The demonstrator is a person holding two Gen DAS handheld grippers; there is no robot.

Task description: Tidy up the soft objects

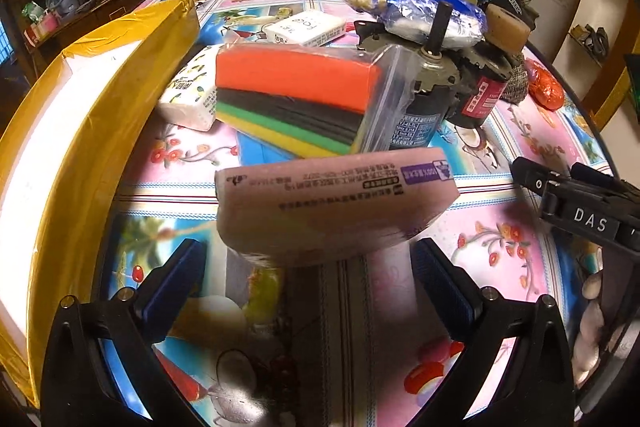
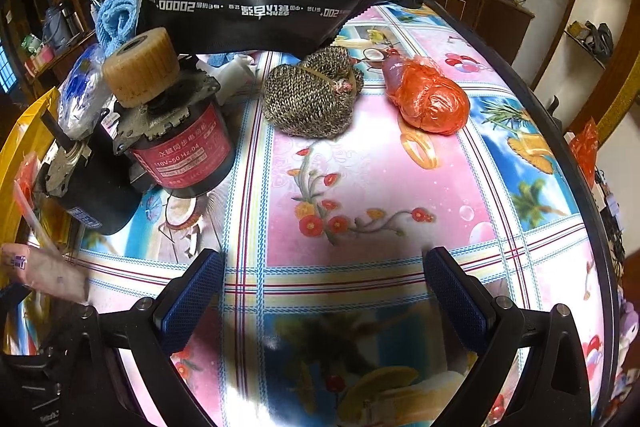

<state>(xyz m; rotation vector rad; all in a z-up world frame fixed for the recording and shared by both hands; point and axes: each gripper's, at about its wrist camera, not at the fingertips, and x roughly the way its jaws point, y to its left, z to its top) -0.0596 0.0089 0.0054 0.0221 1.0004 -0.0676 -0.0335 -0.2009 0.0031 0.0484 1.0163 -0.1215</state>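
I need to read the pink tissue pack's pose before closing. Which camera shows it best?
The left wrist view: the pink tissue pack sits whole, centred ahead of the open left gripper, label readable though blurred. The right wrist view catches only one blurred end at its left edge.

My left gripper point(image 1: 308, 259) hangs above the table with jaws spread wide, its blue pads point(image 1: 188, 267) touching nothing. My right gripper point(image 2: 324, 279) hovers likewise, jaws wide apart, gripping nothing.

Floral table point(image 2: 360, 155) (knit bundle point(image 2: 312, 99))
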